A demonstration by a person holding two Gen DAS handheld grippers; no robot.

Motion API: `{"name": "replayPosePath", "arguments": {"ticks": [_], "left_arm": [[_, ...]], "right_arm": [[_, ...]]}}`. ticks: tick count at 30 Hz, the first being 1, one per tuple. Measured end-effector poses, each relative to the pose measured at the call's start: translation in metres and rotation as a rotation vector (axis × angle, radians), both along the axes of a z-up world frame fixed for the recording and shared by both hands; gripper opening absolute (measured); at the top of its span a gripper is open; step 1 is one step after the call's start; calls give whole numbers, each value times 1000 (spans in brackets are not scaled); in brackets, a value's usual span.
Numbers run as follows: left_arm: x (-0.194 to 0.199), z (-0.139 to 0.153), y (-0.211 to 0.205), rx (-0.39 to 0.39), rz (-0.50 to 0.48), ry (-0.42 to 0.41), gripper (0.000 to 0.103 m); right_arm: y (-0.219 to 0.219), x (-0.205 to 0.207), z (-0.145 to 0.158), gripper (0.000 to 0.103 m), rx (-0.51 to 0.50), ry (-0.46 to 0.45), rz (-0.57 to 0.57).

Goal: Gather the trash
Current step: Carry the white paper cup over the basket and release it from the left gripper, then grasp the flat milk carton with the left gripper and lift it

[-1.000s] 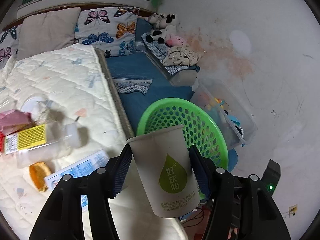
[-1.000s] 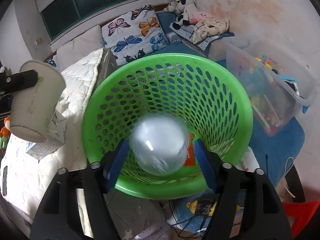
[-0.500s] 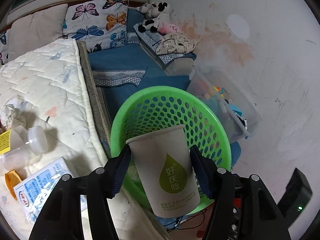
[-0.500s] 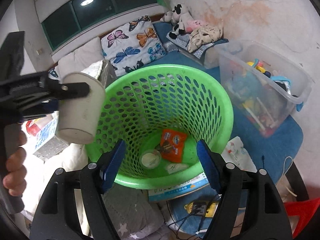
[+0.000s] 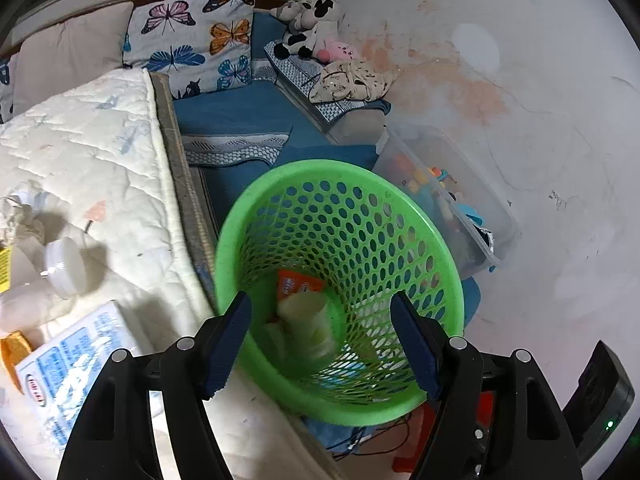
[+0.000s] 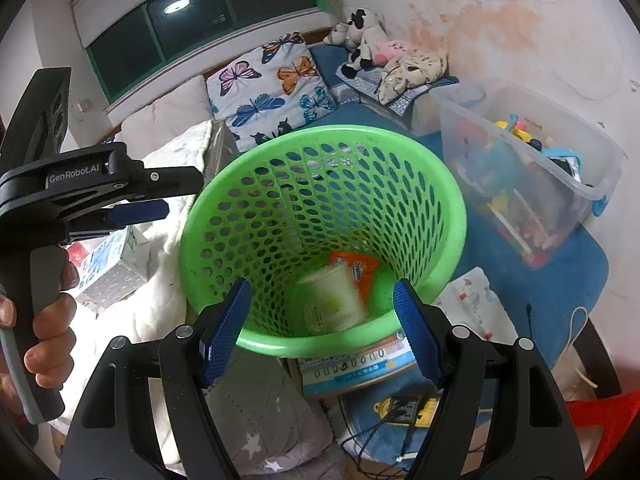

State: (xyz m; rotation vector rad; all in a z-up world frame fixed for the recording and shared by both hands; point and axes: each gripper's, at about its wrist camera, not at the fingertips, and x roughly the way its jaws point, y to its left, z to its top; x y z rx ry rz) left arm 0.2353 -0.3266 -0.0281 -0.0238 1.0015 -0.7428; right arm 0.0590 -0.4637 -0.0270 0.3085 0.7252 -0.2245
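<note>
Two grippers over one green basket (image 5: 440,276), both with jaws spread apart and holding nothing. Left gripper (image 5: 322,340) aimed down into basket from rim at 7 o'clock; same gripper (image 6: 160,196) seen from right wrist view at 9 o'clock of basket, gripped by a hand (image 6: 44,332). Right gripper (image 6: 322,332) poised above near rim at 6 o'clock. Paper cup (image 6: 330,300) inside basket, on its side and motion-blurred, touching orange wrapper (image 6: 360,270) at basket floor; cup (image 5: 306,322) also visible in left wrist view. Quilted mattress (image 5: 100,168) at 9 o'clock of basket, carrying blue-and-white carton (image 5: 76,364) and white-capped bottle (image 5: 48,276). Clear toy bin (image 6: 528,176) at 3 o'clock. Butterfly pillow (image 6: 276,84) at 12 o'clock.
</note>
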Motion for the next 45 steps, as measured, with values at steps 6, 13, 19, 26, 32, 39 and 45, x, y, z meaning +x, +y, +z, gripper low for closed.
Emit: {"name": "replayPosePath", "arguments": {"ticks": [6, 13, 19, 26, 32, 39, 45], "left_arm": [[-3, 9, 33, 16, 20, -36, 69], [-3, 11, 86, 26, 73, -54, 69], [-1, 11, 118, 56, 63, -110, 80], [2, -3, 120, 183, -73, -177, 91], [9, -17, 116, 264, -195, -226, 93], [16, -32, 104, 323, -305, -233, 94], [16, -41, 93, 356, -391, -241, 94]], "right_arm": [[17, -1, 4, 74, -3, 1, 33], [45, 6, 6, 74, -15, 9, 87], [65, 12, 8, 75, -25, 8, 131], [78, 19, 9, 76, -33, 15, 155], [83, 24, 4, 77, -41, 30, 166], [82, 32, -3, 77, -41, 48, 164], [82, 38, -9, 77, -46, 63, 167]]}}
